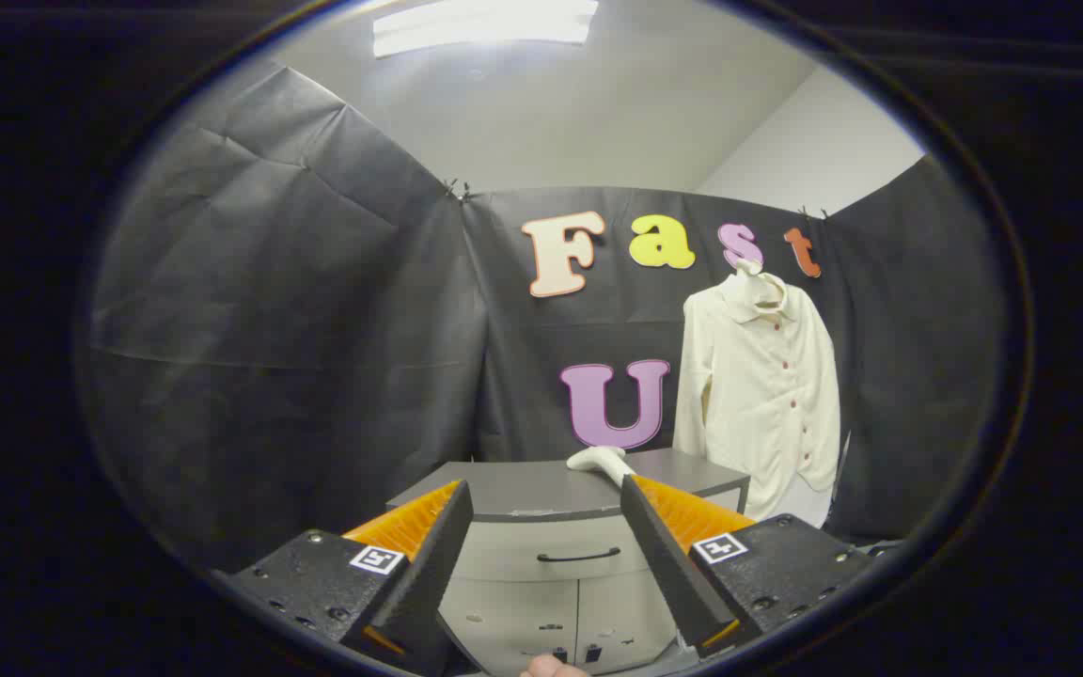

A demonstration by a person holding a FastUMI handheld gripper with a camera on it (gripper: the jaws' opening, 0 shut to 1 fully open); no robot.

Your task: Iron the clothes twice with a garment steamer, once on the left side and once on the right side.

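Note:
A cream long-sleeved shirt (767, 390) with dark red buttons hangs on a hanger against the booth's back wall, beyond and to the right of my fingers. A white garment steamer (600, 460) lies on top of a grey cabinet (541, 494), just past my right fingertip. My gripper (546, 496) is open, with nothing between its fingers, some way short of the cabinet. Part of the steamer is hidden behind my right finger (668, 555).
The grey cabinet has a drawer with a dark handle (579, 557) and two doors below it. Black cloth walls close the booth on the left, back and right. A fingertip of a person's hand (551, 668) shows below the fingers.

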